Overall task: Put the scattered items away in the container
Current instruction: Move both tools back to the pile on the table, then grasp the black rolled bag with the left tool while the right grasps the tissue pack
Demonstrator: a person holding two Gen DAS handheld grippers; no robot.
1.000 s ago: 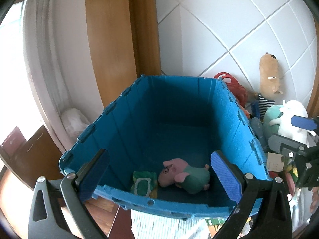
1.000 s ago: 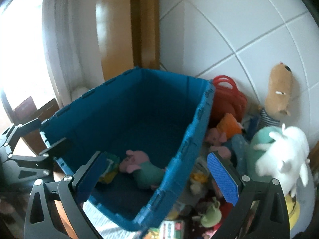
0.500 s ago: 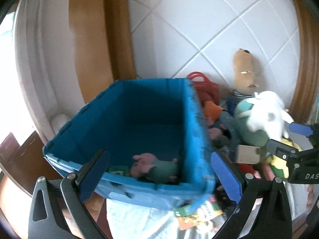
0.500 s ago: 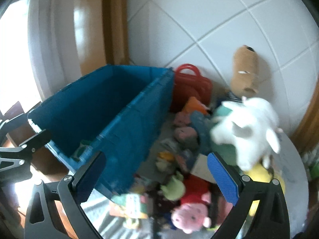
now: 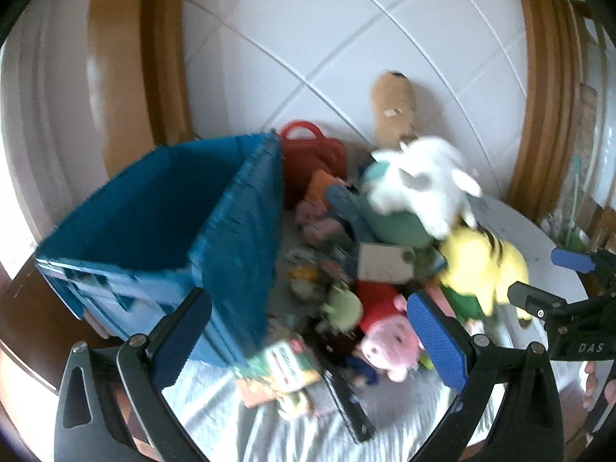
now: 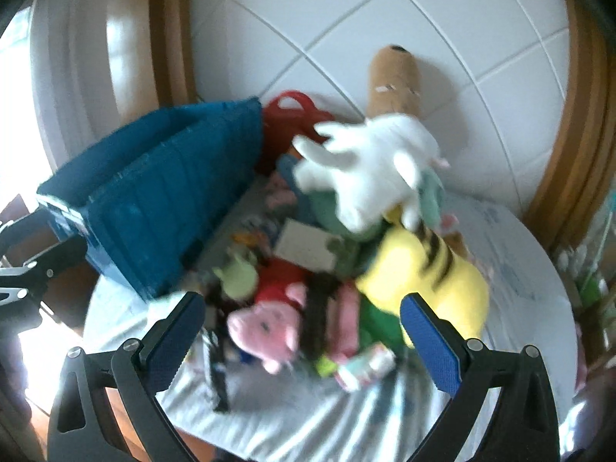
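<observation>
Both hand-held grippers, left (image 5: 304,331) and right (image 6: 300,331), have swung from the bin (image 5: 161,223) to the toys (image 5: 389,338), jaws open and empty.

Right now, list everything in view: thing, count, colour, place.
crate: 1, blue, left of the toy pile
toy basket: 1, red, behind the crate's far corner
long plush: 1, tan, upright against the tiled wall
white plush: 1, white, top of the pile
yellow plush: 1, yellow with black stripes, right side of the pile
pig plush: 1, pink head, red body, front of the pile
small green plush: 1, green, left of the pig plush
card: 1, white, middle of the pile
carton: 1, green, front, beside the crate
left gripper: 1, black, blue fingers, open
right gripper: 1, black, blue fingers, open
</observation>
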